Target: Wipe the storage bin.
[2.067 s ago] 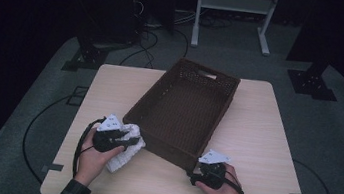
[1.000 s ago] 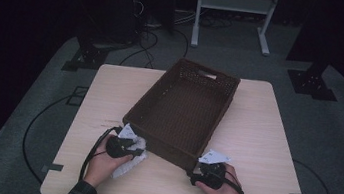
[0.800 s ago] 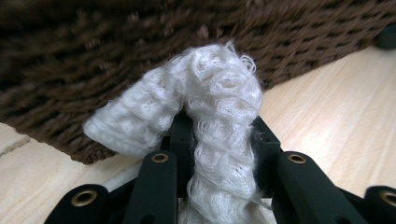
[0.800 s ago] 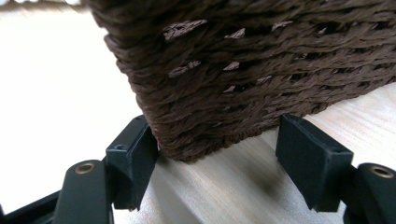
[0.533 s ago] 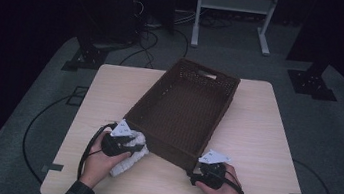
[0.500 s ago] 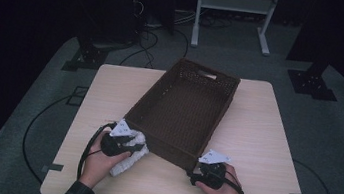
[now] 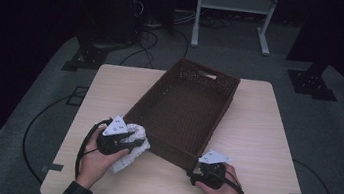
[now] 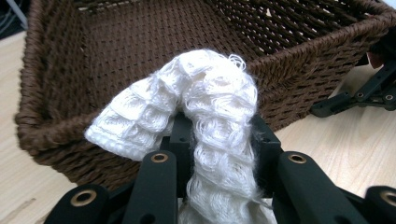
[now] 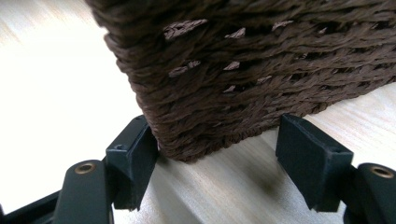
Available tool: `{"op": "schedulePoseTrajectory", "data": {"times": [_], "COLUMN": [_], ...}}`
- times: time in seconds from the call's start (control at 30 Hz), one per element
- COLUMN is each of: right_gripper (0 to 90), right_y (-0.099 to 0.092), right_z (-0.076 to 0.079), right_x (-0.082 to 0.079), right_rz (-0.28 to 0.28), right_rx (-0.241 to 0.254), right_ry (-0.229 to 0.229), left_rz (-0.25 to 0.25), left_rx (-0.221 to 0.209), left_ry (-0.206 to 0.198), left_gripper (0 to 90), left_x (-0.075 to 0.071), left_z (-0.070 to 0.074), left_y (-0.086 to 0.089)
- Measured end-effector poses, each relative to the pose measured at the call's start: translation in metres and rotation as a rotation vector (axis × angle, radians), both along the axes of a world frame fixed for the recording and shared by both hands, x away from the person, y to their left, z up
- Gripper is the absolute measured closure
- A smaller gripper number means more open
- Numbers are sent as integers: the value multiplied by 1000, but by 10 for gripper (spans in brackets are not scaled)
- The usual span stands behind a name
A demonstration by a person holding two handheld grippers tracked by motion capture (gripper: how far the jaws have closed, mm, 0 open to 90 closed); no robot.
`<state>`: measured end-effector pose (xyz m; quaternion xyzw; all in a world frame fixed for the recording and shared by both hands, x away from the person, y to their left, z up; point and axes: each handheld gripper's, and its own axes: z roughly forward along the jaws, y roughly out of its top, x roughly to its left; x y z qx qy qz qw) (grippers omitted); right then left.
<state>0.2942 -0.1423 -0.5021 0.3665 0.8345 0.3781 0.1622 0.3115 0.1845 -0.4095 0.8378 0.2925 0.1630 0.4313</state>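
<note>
My left gripper (image 8: 219, 140) is clamped on the white knitted cloth (image 8: 205, 98), held just off the near left corner of the brown wicker basket (image 7: 183, 108) on the wooden table (image 7: 265, 139), while my right gripper (image 9: 219, 154) stands wide, jaws straddling the basket's near right corner.

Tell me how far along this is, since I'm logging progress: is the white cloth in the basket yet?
Done: the left gripper is shut on the white cloth and holds it at the basket rim. In hand: the right gripper, jaws open, sits at the basket's near corner. Left: carrying the cloth over the rim and releasing it inside.
</note>
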Motion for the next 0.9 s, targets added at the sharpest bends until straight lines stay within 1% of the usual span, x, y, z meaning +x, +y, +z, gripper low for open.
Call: {"op": "schedulePoseTrajectory", "data": {"times": [0.03,0.1,0.2,0.23,0.33,0.43,0.5,0.57,0.7,0.8,0.9], "right_gripper": [292,292,293,292,293,293,293,293,292,292,293], "right_y": [0,0,0,0,0,0,0,0,0,0,0], "right_z": [0,0,0,0,0,0,0,0,0,0,0], "right_x": [0,0,0,0,0,0,0,0,0,0,0], "right_rz": [0,0,0,0,0,0,0,0,0,0,0], "right_rx": [0,0,0,0,0,0,0,0,0,-1,0], "right_ry": [0,0,0,0,0,-1,0,0,0,0,0], "left_rz": [0,-4,-6,-11,-14,-22,-23,-26,-27,-32,-30], "left_rx": [-4,7,4,15,25,56,60,84,96,120,128], "left_ry": [4,16,38,46,69,91,104,108,123,137,147], "left_gripper": [685,685,685,685,684,684,685,685,685,685,685], "left_x": [1,2,5,6,8,11,12,13,14,17,18], "left_z": [-2,-6,-12,-13,-21,-29,-33,-35,-42,-47,-52], "left_y": [-1,-2,-3,-4,-6,-9,-11,-13,-16,-18,-19]}}
